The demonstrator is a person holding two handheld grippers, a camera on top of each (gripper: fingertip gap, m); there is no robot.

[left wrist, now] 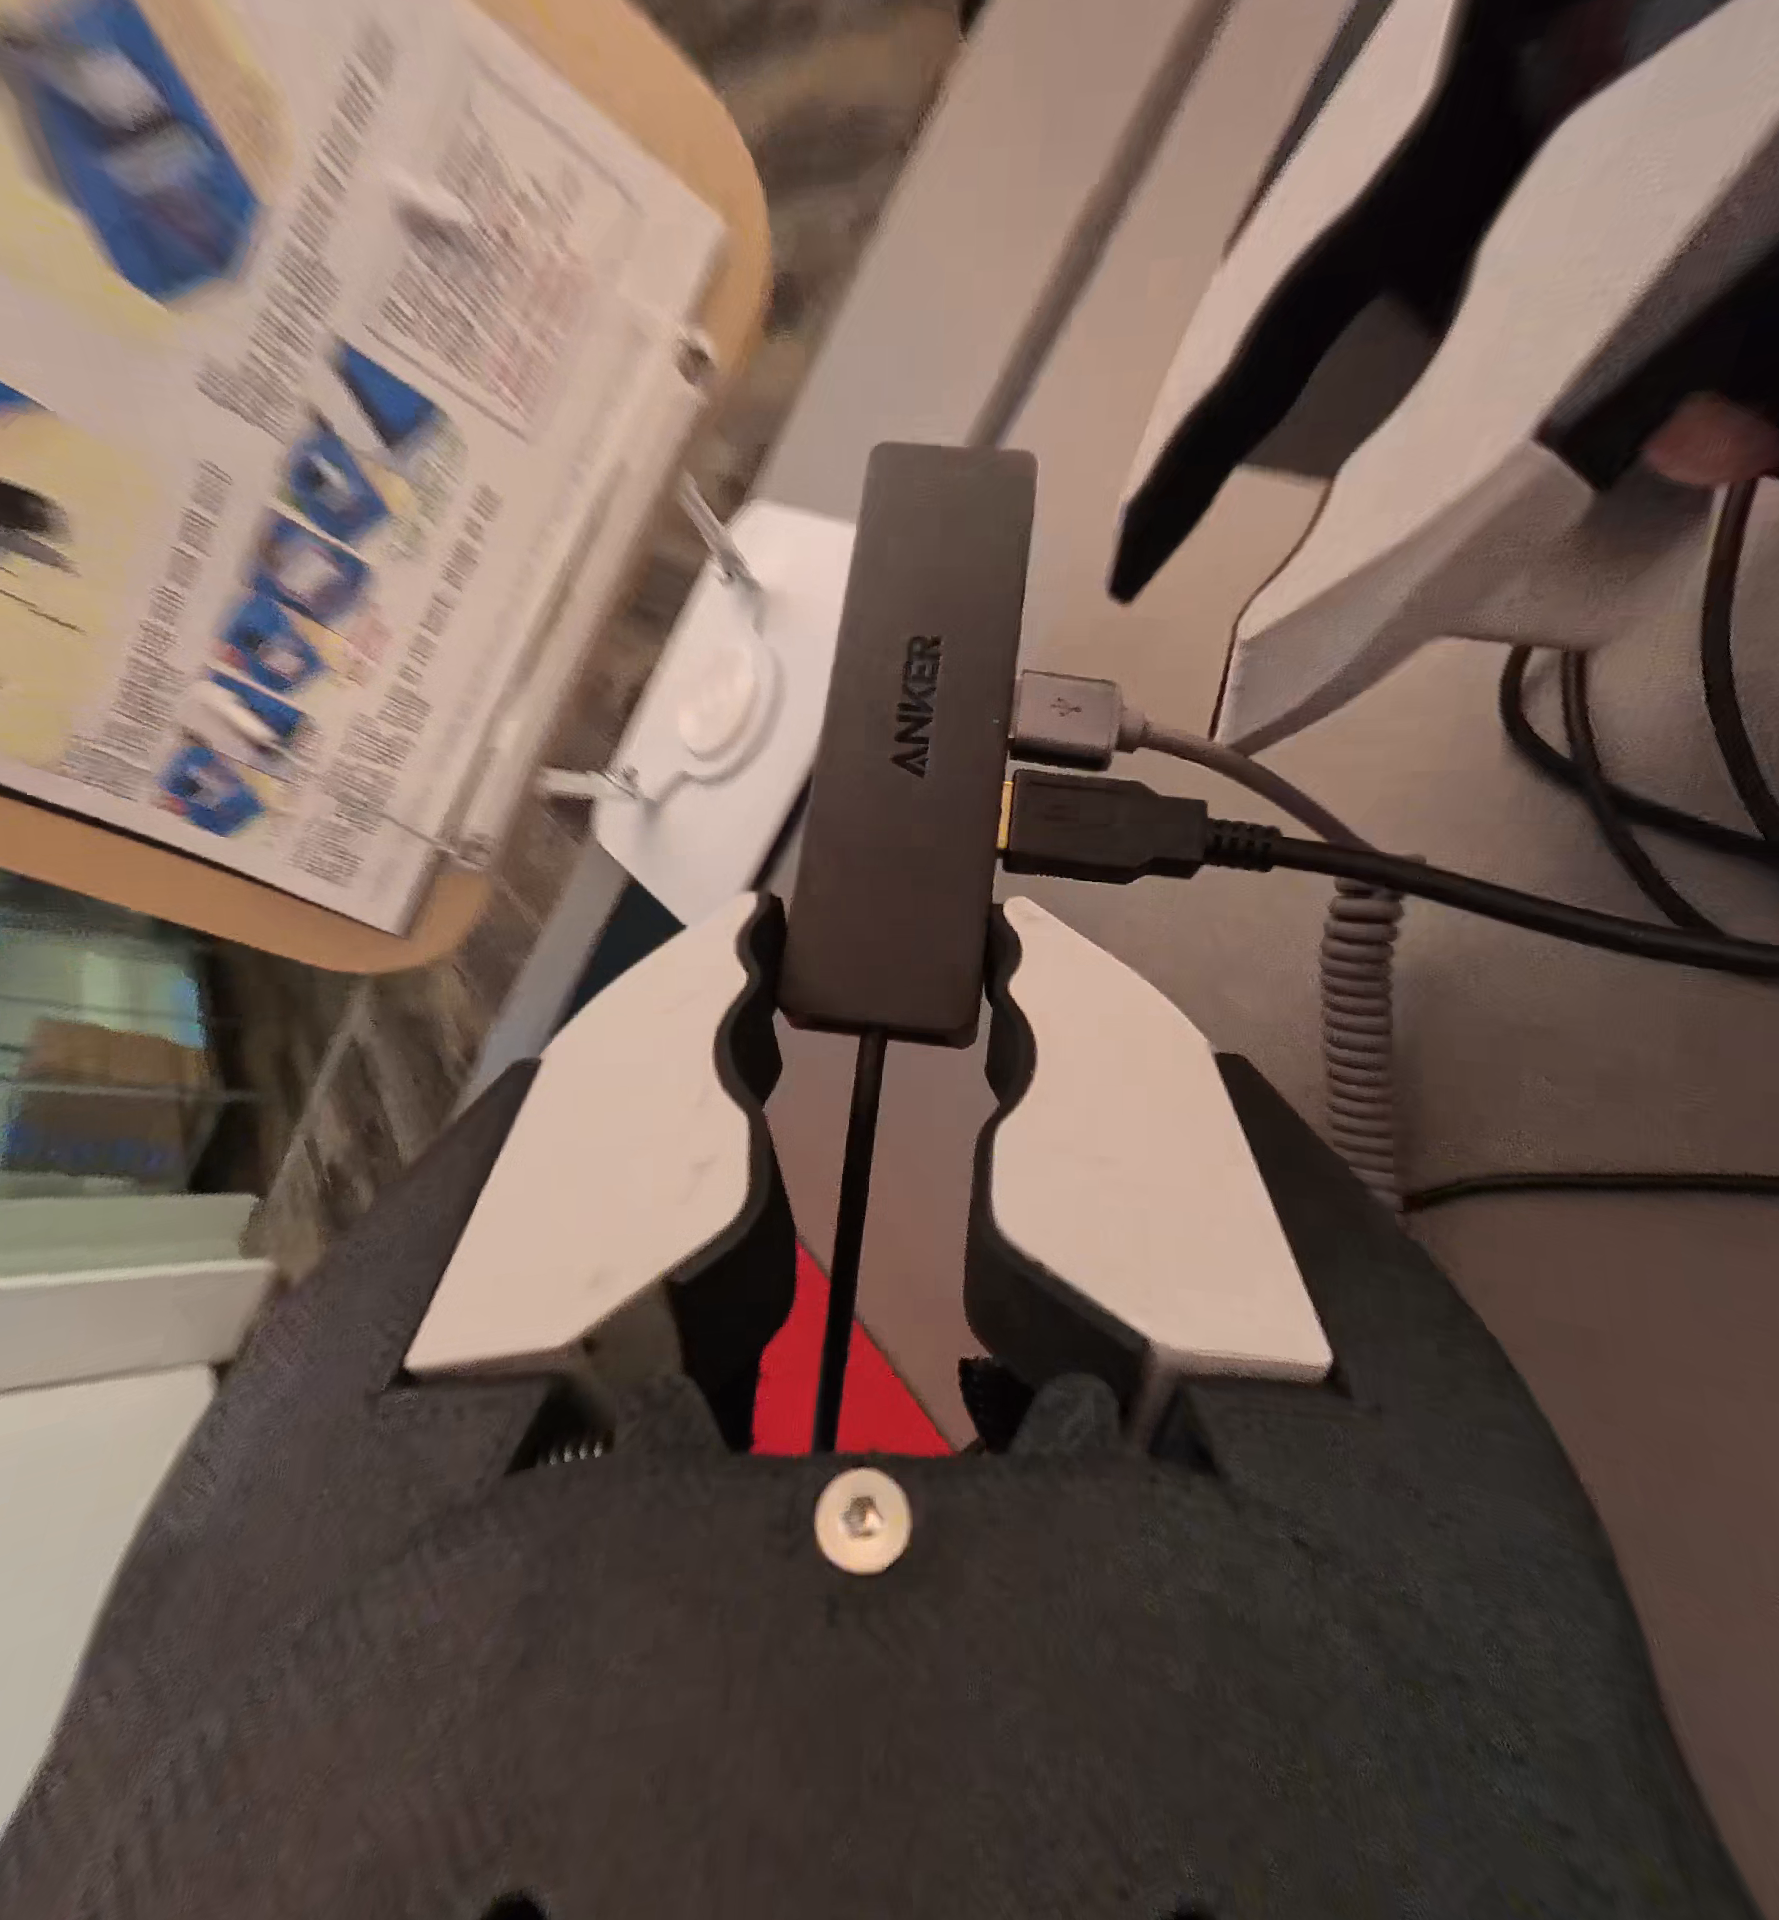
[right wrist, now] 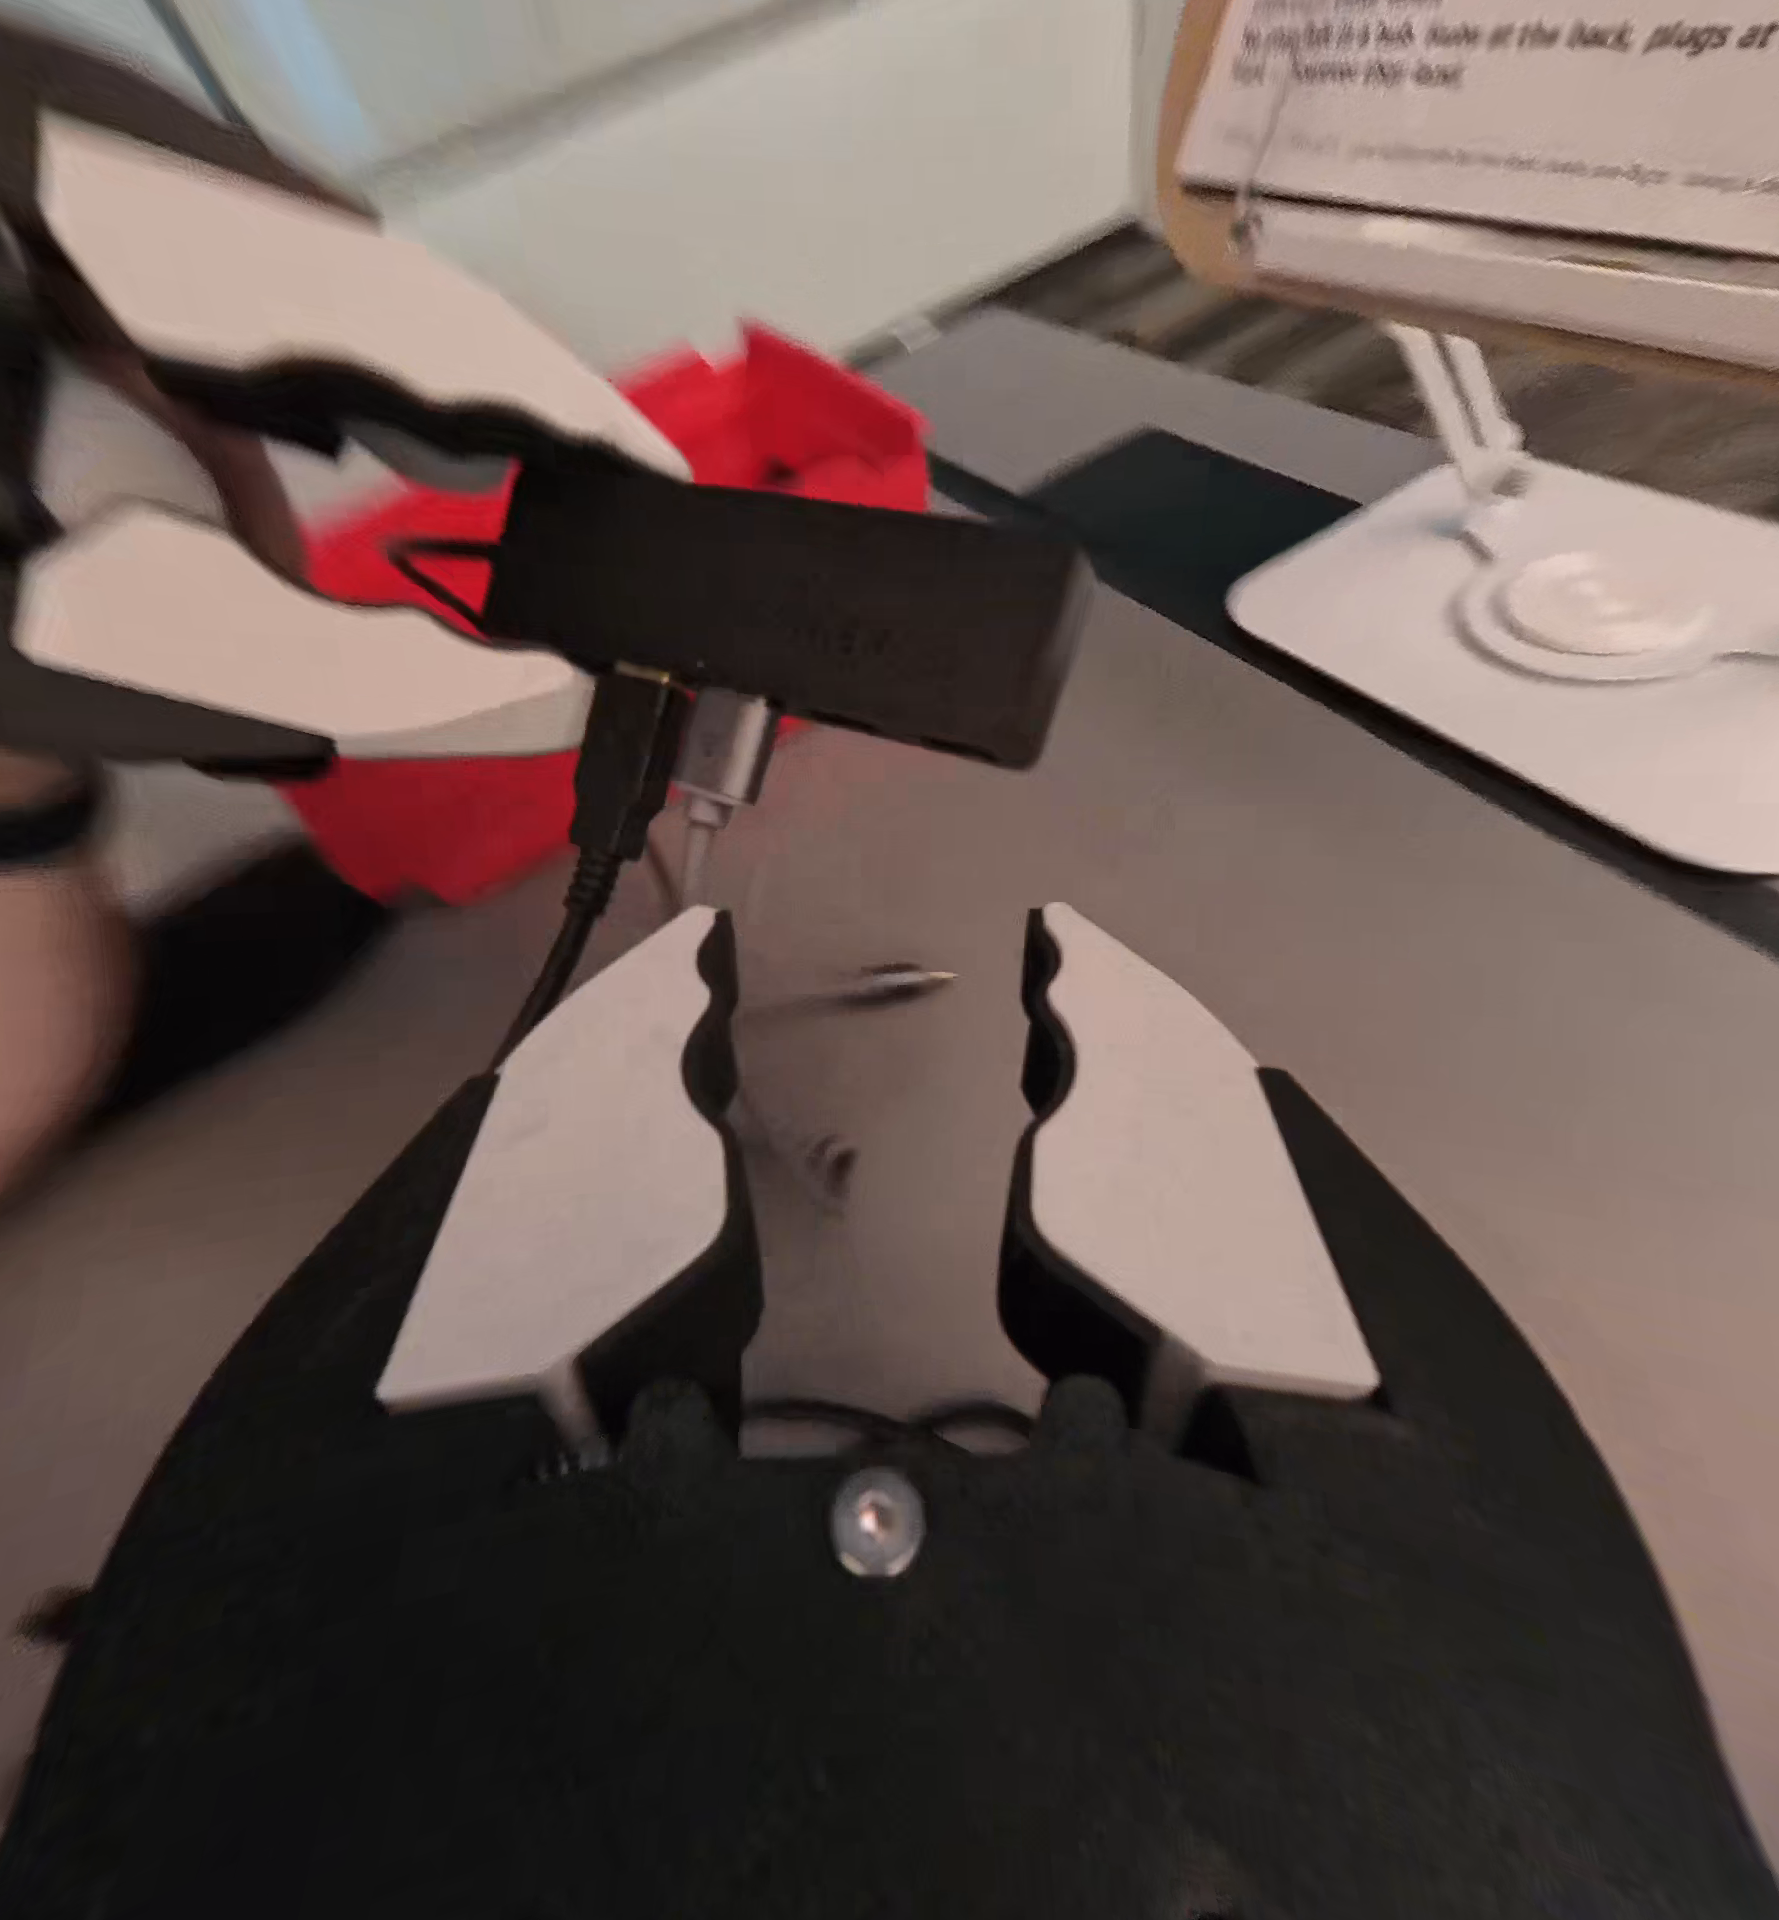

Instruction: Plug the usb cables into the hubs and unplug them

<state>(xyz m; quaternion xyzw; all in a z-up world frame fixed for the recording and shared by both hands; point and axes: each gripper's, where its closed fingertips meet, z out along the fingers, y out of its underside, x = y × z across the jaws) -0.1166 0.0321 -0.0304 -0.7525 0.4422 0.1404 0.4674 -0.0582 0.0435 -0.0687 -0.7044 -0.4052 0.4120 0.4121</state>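
Hub clamped in left gripper | two plugs seated | right gripper empty, apart

A slim dark grey hub of matt plastic sits in the left tool, whose smooth white plastic fingers carry black wavy pads on a rough, grainy black printed body fixed with a bright metal screw. A plug with a brushed silver metal shell and a plug of matt black moulded plastic stand in the hub's side. The right tool shows the same finish above a smooth grey matt table. Printed paper sheets lie on a pale wooden board.
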